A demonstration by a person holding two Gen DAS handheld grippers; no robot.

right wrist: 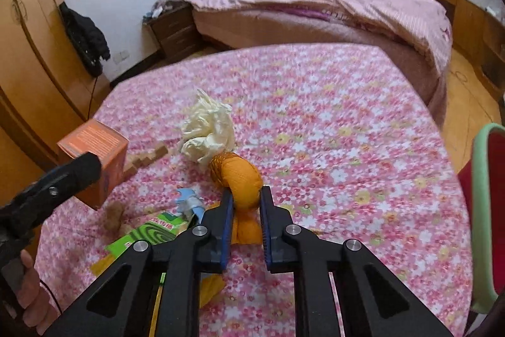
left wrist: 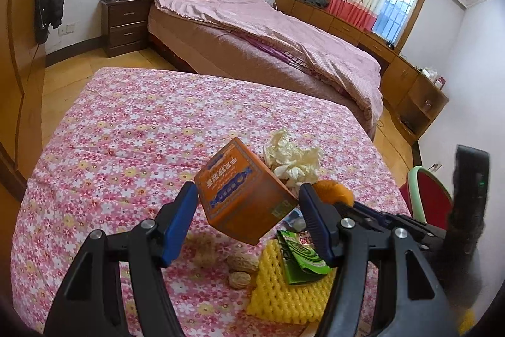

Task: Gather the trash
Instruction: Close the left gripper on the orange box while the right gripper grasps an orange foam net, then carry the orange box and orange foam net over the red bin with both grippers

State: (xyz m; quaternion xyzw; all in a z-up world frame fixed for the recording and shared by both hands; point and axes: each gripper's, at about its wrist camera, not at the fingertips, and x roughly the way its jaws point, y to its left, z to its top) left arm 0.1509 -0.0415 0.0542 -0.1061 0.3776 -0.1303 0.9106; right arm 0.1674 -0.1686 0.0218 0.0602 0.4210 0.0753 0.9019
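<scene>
- The left gripper [left wrist: 246, 204] holds an orange cardboard box [left wrist: 244, 190] with blue labels, tight between its blue fingers, up above the pink flowery tablecloth [left wrist: 126, 128]. I cannot read its writing.
- The right gripper [right wrist: 246, 202] pinches an orange peel [right wrist: 241, 179], which lies between its fingers on the cloth.

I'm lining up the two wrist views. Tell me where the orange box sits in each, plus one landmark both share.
Left wrist: the orange box is at centre, tilted, held off the cloth between the left gripper fingers.
Right wrist: the orange box is at the left edge, with the left gripper in front of it.
Shared landmark: the crumpled white tissue on the floral cloth.
</scene>
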